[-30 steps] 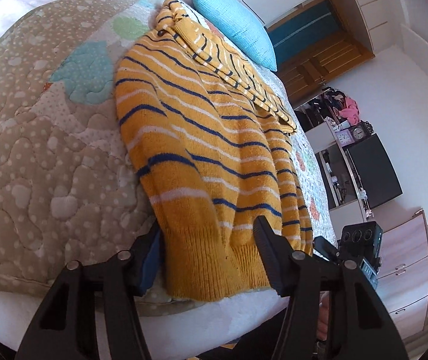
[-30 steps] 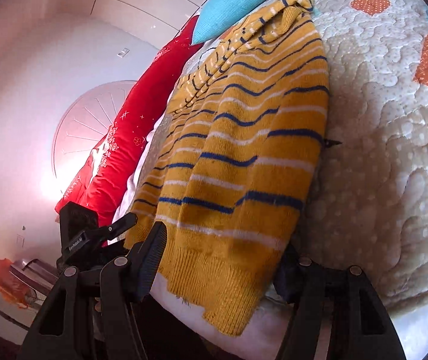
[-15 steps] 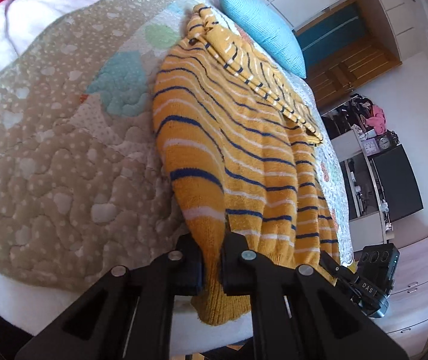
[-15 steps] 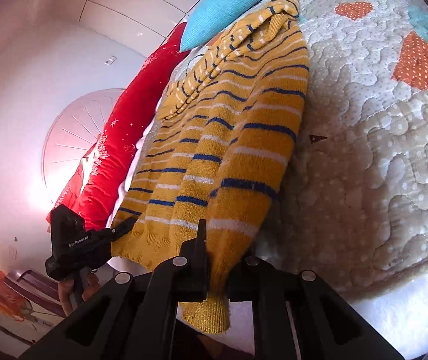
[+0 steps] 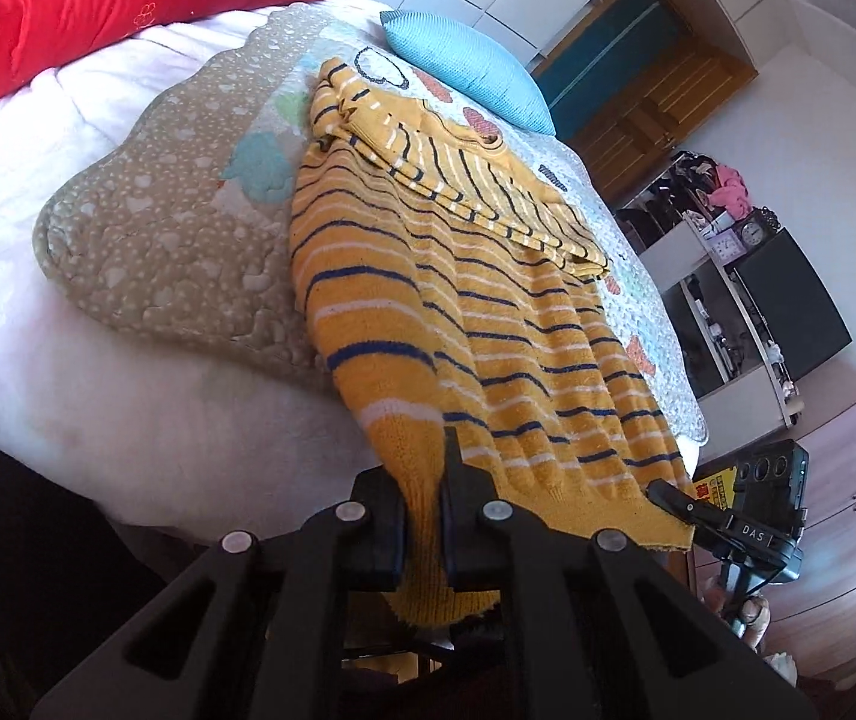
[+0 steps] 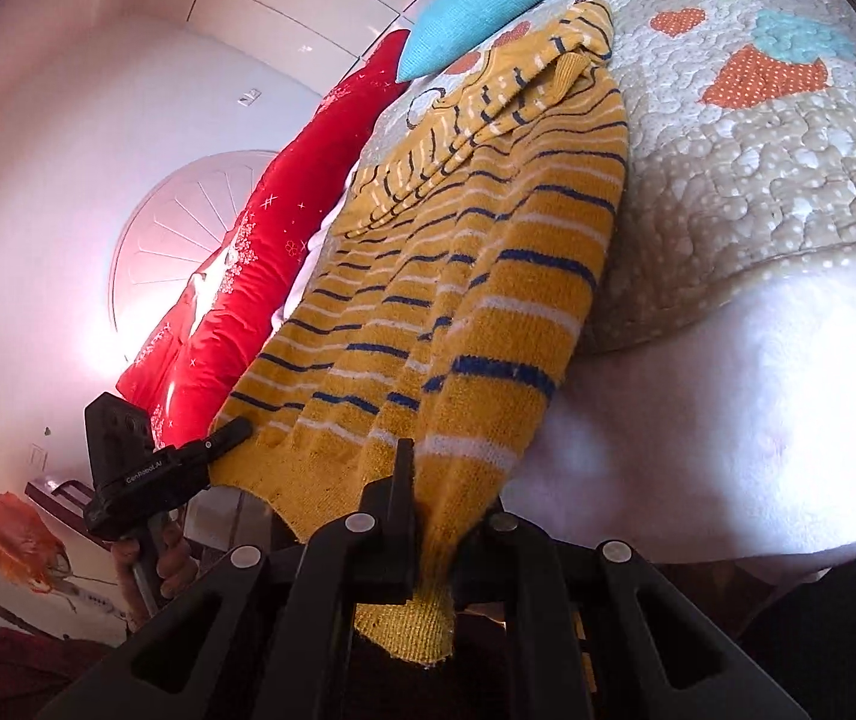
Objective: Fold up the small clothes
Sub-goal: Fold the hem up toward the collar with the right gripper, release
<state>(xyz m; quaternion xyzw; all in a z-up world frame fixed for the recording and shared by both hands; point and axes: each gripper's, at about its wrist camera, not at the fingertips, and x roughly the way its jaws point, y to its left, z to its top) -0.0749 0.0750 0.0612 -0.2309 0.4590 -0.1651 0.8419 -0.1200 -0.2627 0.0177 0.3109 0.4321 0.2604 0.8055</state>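
A yellow knitted sweater with blue and white stripes point(image 5: 476, 312) lies on the quilt, its sleeves folded over the chest at the far end. Its hem is pulled off the bed edge towards me. My left gripper point(image 5: 422, 516) is shut on the hem's left corner. My right gripper point(image 6: 434, 534) is shut on the hem's right corner of the sweater point(image 6: 488, 276). Each gripper shows in the other's view: the right one point(image 5: 728, 528) and the left one point(image 6: 152, 468).
The patterned quilt point(image 5: 146, 240) covers a white bed point(image 5: 128, 408). A blue cushion point(image 5: 464, 69) and a red pillow point(image 5: 98, 6) lie at the far end. Cabinets and a dark screen point(image 5: 788, 312) stand to the right of the bed.
Both grippers closed on the sweater's hem corners, then pulled back and lifted, drawing the hem off the bed edge and stretching the sweater.
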